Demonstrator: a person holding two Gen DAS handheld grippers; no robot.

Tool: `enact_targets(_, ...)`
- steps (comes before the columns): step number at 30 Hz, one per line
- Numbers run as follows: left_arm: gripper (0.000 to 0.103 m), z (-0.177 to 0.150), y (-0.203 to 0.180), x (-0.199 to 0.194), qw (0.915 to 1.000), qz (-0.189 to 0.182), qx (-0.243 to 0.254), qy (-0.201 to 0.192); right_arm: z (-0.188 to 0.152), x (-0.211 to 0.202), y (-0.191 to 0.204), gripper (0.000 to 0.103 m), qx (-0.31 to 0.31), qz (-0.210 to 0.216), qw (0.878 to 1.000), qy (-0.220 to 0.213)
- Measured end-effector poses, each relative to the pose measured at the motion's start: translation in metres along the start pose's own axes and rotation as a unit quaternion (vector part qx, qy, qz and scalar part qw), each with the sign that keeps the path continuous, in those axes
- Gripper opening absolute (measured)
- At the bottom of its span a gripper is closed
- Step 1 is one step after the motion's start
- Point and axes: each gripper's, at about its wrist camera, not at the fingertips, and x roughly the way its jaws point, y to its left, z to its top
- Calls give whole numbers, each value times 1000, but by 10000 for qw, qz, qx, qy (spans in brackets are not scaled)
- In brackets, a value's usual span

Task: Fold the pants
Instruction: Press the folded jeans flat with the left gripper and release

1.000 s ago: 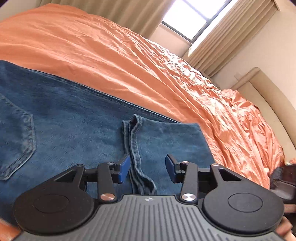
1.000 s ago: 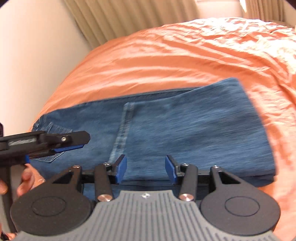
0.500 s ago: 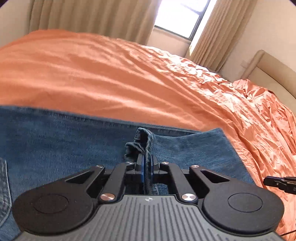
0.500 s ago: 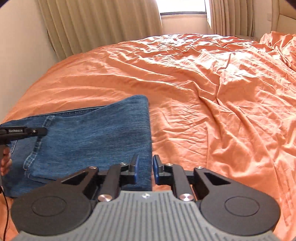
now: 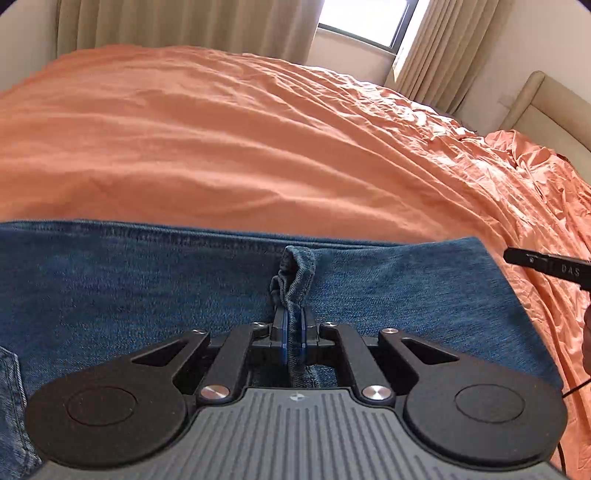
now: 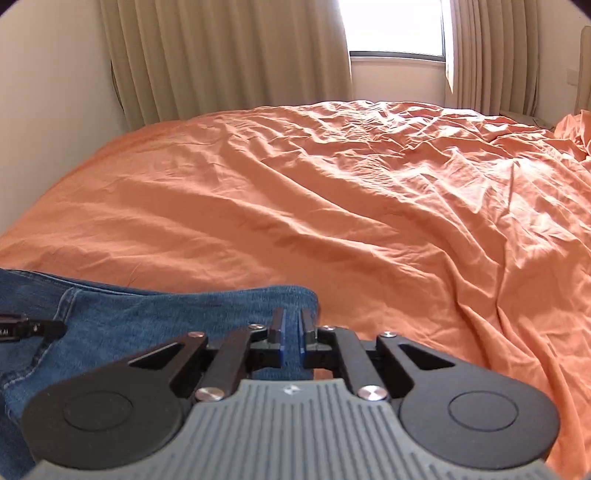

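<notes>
Blue denim pants lie folded on the orange bedspread. My left gripper is shut on the bunched hem ends of the folded-over legs, which stand up between the blue pads. In the right wrist view my right gripper is shut on the folded right edge of the pants, with denim pinched between its blue pads. The left gripper's tip shows at the left of that view, and the right gripper's tip shows at the right of the left wrist view.
The orange bedspread stretches wrinkled beyond and right of the pants. Beige curtains and a window stand at the back. A beige headboard sits far right, with bunched orange bedding below it.
Both grippers went from open to shut. The left closed on the hem ends and lowered; the right moved to the pants' right fold edge and closed on it.
</notes>
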Motion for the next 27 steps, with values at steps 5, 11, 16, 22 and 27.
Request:
enact_targets(5,7,-5,6,8,9999,-47,-80,88,-6,49,-4,0,-63,-118,9991,399)
enact_targets(11,16,-1,4,4,9994,29,-59,354,-9,40,-4,0,-125,-65,9988,466)
enact_targets(16,19,-12,-7,-28,9984,23,-131,545,-32,-19,4,3,-207,306,9984,424)
enact_targets(22,20,-48,-25,-61,9983,46,-61,575,-91,-88,15,3,-251,378,9981,412)
enact_targets(27,29,-65,-38,-58,9968,290,229,708,-128,-97,20,0,-362,147,9982,448)
